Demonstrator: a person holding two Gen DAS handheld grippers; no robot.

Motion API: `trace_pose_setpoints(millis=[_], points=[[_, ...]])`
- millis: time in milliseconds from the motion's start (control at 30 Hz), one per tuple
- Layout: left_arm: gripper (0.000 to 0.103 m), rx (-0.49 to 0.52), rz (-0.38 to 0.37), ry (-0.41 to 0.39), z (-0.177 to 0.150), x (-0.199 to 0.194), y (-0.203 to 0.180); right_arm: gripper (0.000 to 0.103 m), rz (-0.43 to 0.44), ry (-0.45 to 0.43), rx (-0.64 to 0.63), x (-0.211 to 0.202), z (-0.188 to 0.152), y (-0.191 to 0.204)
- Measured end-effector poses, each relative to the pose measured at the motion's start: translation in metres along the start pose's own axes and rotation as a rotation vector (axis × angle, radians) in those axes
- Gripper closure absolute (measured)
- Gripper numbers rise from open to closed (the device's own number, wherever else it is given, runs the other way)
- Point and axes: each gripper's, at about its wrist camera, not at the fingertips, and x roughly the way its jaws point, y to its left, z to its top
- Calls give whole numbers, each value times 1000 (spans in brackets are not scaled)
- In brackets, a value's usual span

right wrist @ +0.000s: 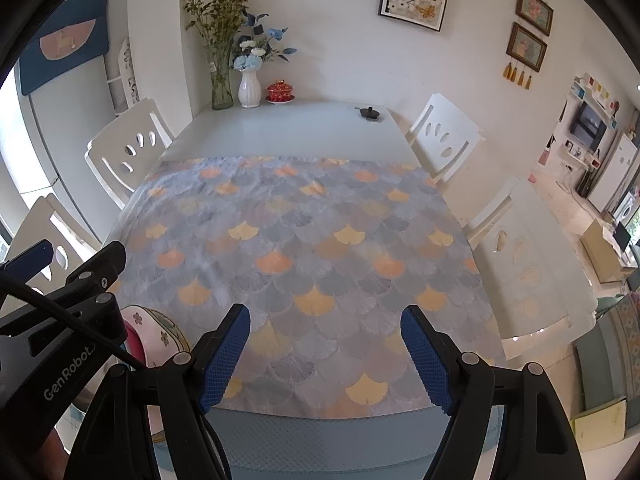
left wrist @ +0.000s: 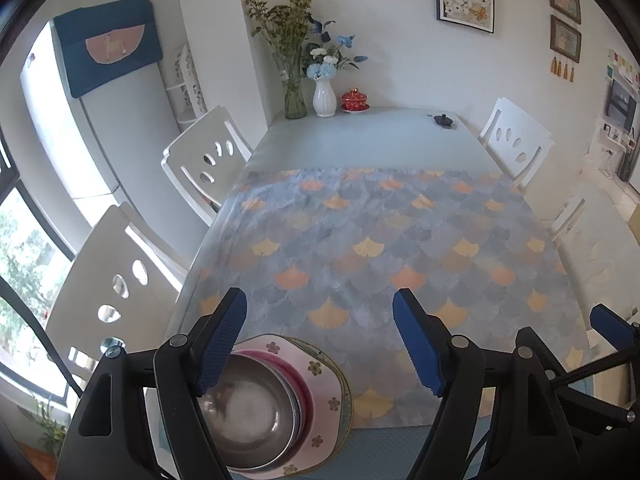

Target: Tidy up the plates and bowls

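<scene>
Both grippers hang over the near edge of the table with their jaws apart and nothing between them: the left gripper (left wrist: 320,340) sits above and just to the right of the stack, the right gripper (right wrist: 326,354) over bare tablecloth (right wrist: 304,240). That stack looks finished, which would explain the empty jaws. A steel bowl (left wrist: 248,416) nests inside a pink bowl (left wrist: 306,396), and both rest on a pink flowered plate (left wrist: 324,404) with another plate's rim (left wrist: 347,384) showing beneath (how many lie under it I cannot tell). Nesting small into large keeps the pile steady and compact at the table's near left corner. No loose dishes show elsewhere on the cloth, so the sorting seems done or nearly so.
</scene>
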Motion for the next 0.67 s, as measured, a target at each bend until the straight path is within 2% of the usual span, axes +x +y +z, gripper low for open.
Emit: trace_pose_setpoints(millis=[467, 667], points=[[29, 4, -10, 17, 4, 10, -15, 27, 19, 32, 18, 17, 1, -13], [28, -31, 27, -31, 2, 8, -15, 27, 33, 55, 17, 26, -2, -20]])
